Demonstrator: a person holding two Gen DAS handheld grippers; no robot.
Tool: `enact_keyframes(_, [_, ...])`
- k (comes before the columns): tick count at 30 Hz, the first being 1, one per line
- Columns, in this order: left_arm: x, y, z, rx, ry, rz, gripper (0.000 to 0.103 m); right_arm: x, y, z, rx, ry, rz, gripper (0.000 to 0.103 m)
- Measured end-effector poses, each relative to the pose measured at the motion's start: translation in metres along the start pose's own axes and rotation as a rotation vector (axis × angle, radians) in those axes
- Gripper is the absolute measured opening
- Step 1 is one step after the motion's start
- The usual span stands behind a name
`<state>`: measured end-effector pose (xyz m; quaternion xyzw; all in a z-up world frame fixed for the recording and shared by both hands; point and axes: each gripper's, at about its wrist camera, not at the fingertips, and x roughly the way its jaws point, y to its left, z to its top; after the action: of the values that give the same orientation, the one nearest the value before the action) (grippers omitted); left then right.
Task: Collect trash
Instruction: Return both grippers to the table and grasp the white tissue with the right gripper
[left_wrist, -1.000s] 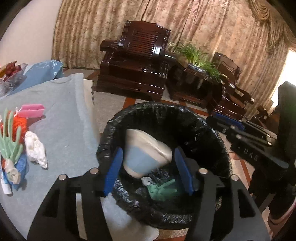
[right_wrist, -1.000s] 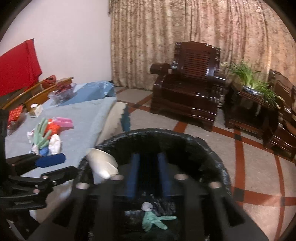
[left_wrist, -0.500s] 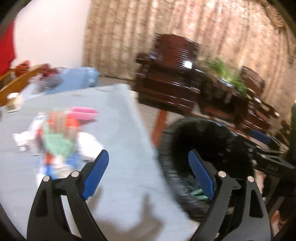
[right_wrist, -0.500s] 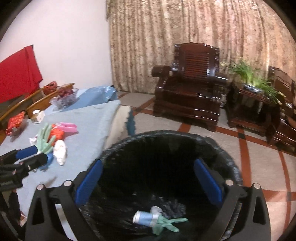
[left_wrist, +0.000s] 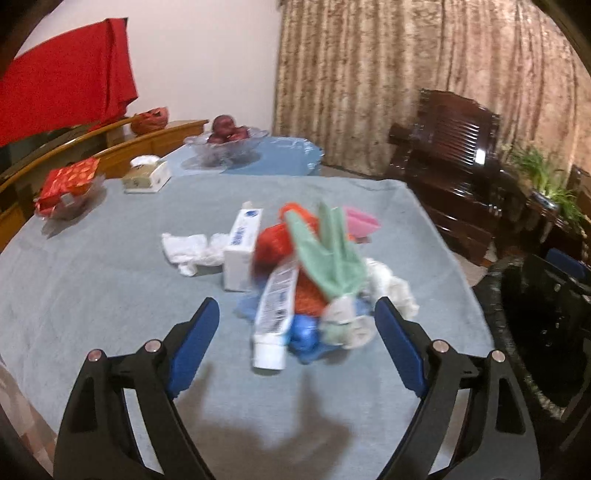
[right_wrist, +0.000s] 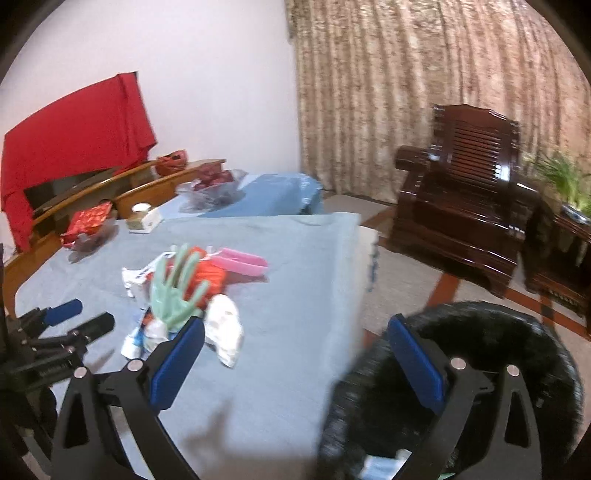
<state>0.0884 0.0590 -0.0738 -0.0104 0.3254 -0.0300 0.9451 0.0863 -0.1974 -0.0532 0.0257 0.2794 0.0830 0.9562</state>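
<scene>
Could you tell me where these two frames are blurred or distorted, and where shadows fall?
Left wrist view: the trash pile is motion-smeared, while the left gripper stays sharp, its fingers casting a soft shadow on the grey tablecloth. Right wrist view: the bin rim smears most, and the armchair is blurred. Both views bend at the edges with dark fisheye corners.

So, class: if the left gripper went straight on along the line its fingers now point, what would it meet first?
Probably the toothpaste tube at the near edge of the trash pile on the grey tablecloth. The left gripper, its jaws closing slightly with nothing between them, points at it; blur leaves depth uncertain.
</scene>
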Motion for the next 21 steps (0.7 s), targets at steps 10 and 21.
enact_keyframes(10, [0.027,0.027,-0.008,-0.037,0.007,0.052,0.079,0.074,0.037,-0.012,-0.05,0.111,0.044,0.087])
enact_keyframes(21, [0.045,0.038,-0.004,-0.051,0.006,0.052,0.077,0.127,0.054,-0.022,-0.085,0.244,0.064,0.074])
